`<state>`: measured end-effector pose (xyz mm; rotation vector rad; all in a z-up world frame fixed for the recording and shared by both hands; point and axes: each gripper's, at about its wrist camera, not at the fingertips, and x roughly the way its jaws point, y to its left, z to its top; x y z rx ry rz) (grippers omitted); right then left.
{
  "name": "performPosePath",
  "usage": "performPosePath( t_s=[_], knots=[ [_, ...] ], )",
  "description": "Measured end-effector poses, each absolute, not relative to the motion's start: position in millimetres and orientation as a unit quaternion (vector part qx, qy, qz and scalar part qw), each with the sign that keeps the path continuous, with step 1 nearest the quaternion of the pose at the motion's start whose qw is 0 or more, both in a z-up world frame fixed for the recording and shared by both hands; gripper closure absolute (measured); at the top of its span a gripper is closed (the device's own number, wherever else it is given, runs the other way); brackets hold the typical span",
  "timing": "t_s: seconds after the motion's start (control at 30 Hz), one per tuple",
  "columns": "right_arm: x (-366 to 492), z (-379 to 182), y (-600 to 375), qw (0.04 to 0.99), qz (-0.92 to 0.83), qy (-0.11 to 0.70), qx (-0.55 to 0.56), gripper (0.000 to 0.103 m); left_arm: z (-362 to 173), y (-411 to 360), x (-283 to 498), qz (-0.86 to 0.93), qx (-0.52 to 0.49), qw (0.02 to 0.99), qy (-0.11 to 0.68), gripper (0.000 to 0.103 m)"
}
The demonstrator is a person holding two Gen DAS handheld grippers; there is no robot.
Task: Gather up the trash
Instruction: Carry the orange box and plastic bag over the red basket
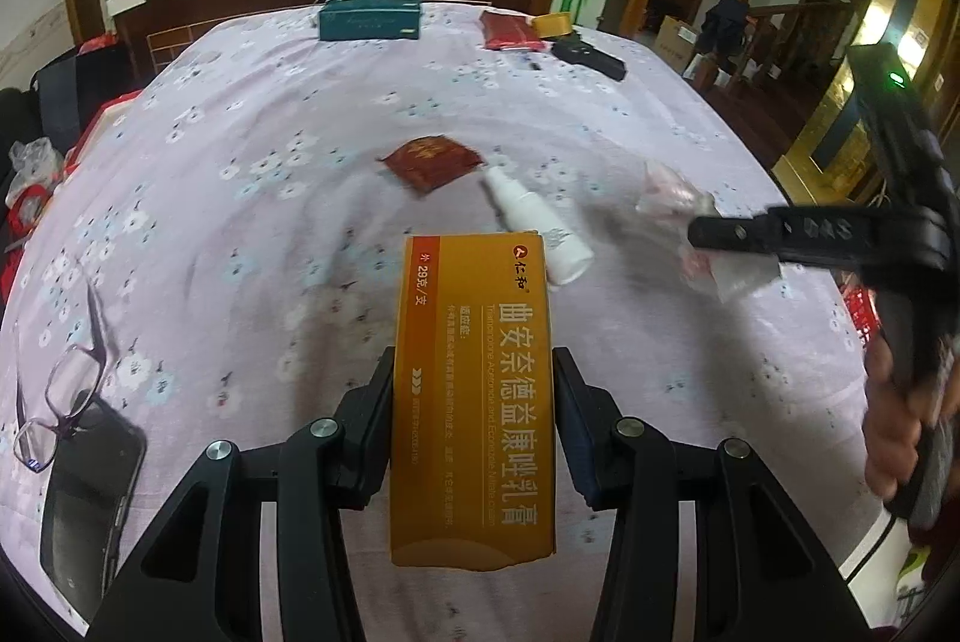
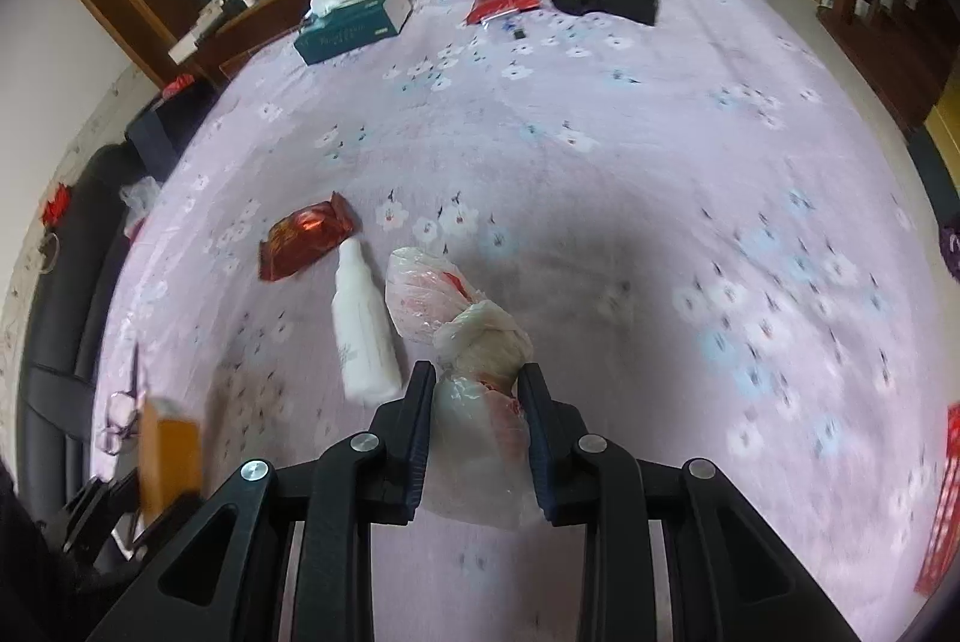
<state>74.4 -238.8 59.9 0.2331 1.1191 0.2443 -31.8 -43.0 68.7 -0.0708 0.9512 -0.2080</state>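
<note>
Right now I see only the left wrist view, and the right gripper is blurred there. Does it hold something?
Observer: Yes. In the right wrist view the right gripper is shut on a clear plastic bag; both pads press its sides.
Operator: Is the bag tied or loose?
Observer: Tied. A knot sits just beyond the fingertips.
Operator: Which side of the bag is the white bottle on?
Observer: The white bottle lies on the bag's left side, pointing away from the camera.
</note>
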Motion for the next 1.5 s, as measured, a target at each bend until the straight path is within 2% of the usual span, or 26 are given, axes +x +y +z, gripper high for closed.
performPosePath(
  t_s=[0.57, 1.5],
  knots=[
    [-19.6, 88.8, -295.3, 0.841, 0.092, 0.504, 0.172, 0.073, 93.7, -104.1, -54.8, -0.145, -0.01, 0.888, 0.436, 0.057],
    [-84.9, 140.3, -394.8, 0.875, 0.039, 0.425, 0.228, 0.073, 139.0, -201.1, -69.5, -0.221, 0.046, 0.892, 0.392, 0.057]
  ],
)
